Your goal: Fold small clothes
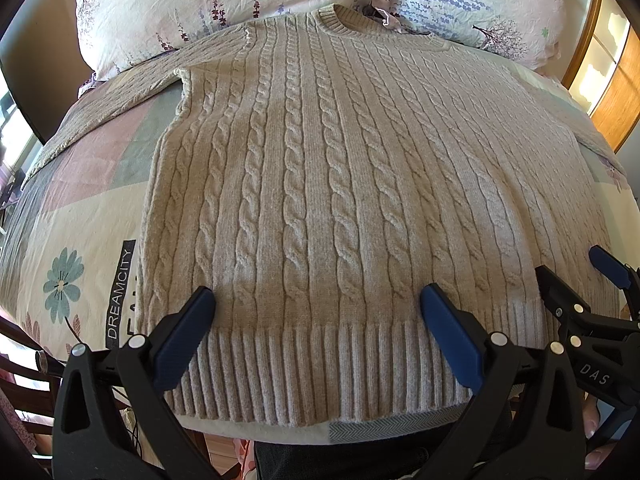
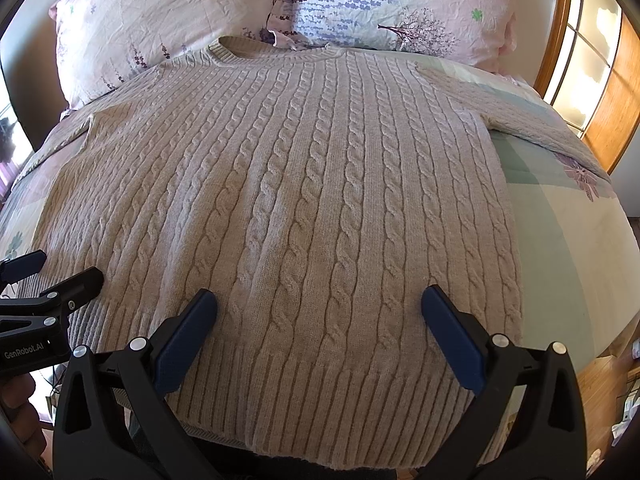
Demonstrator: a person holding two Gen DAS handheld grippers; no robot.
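Note:
A beige cable-knit sweater lies flat on the bed, collar toward the pillows, ribbed hem toward me, sleeves spread to both sides; it also fills the right wrist view. My left gripper is open and empty, jaws wide, just above the hem's left half. My right gripper is open and empty above the hem's right half. The right gripper shows in the left wrist view at the right edge, and the left gripper shows in the right wrist view at the left edge.
Two floral pillows lie behind the collar. The patterned bedsheet surrounds the sweater. A wooden window frame stands at the right. The bed's near edge is just below the hem.

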